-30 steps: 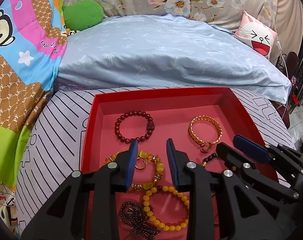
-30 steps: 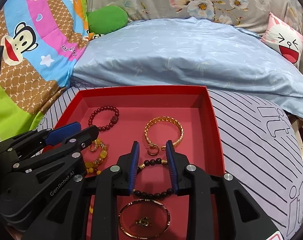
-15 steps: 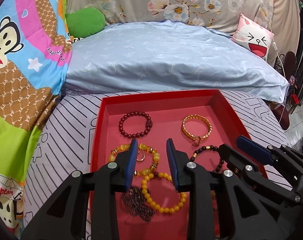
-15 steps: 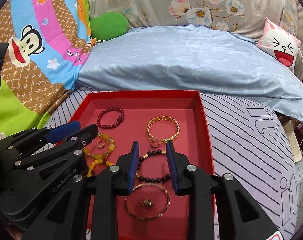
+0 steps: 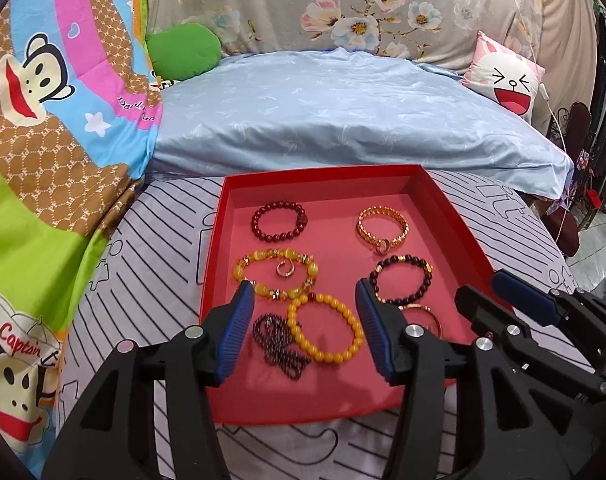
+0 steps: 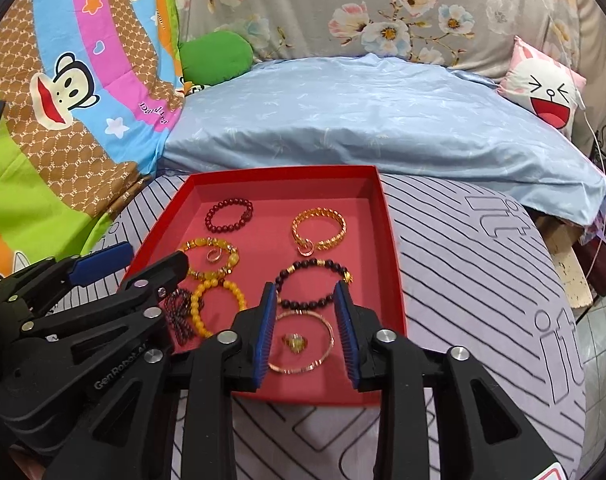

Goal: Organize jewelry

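Note:
A red tray (image 5: 217,248) lies on the striped bed sheet. In it are a dark red bead bracelet (image 5: 279,220), a gold chain bracelet (image 5: 382,228), an amber bracelet (image 5: 275,274) around a ring (image 5: 283,269), a black bead bracelet (image 5: 401,282), a yellow bead bracelet (image 5: 325,328) and a dark chain heap (image 5: 277,338). A thin gold bangle (image 6: 303,368) encircles another ring (image 6: 295,342). My left gripper (image 5: 303,288) hovers over the tray's near left, its jaws opening, nothing between them. My right gripper (image 6: 305,290) hangs beside it above the bangle, its jaws also opening and empty.
A light blue quilt (image 5: 343,120) lies beyond the tray. A cartoon monkey blanket (image 5: 43,120) rises on the left, with a green cushion (image 5: 183,54) behind it. A pink rabbit pillow (image 5: 507,76) sits at the back right. The bed drops off to the floor (image 6: 599,320) on the right.
Both grippers have drawn back and upward from the tray, which now looks smaller and farther. Both pairs of jaws have widened, the left more. No jewelry has moved.

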Tool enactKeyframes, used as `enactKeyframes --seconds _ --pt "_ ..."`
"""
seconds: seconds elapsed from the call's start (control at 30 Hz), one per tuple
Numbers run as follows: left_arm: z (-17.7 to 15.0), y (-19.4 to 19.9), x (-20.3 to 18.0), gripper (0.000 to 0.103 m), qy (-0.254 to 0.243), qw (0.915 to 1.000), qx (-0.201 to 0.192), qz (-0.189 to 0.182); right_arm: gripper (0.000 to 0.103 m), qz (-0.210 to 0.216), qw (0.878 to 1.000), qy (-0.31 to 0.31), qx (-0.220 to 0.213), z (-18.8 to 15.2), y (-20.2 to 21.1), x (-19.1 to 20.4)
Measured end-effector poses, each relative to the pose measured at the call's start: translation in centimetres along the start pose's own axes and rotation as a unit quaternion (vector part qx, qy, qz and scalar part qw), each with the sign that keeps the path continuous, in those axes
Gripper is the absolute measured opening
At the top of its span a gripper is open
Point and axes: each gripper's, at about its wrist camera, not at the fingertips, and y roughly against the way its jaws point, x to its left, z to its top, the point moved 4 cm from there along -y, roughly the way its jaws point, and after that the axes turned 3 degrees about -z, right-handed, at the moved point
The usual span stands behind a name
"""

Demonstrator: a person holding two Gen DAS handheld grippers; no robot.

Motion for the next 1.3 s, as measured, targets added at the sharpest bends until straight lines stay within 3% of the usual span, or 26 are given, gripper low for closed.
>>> enactKeyframes --seconds 0.17,0.57,1.3 --pt "-0.8 0.8 0.2 0.062 0.007 0.9999 -0.002 0.007 0.038 -0.012 1.0 0.001 -0.004 -1.0 1.0 -0.3" --pt "-2.6 2.2 1.7 0.086 0.04 0.999 0.002 0.022 0.063 -0.023 1.0 -0.021 -0.003 -2.5 2.5 -1.1" --pt "-5.4 4.0 2.1 0.094 0.043 0.9984 0.024 0.029 0.082 -0.046 0.999 -0.024 0.009 -5.0 4.9 -1.3"
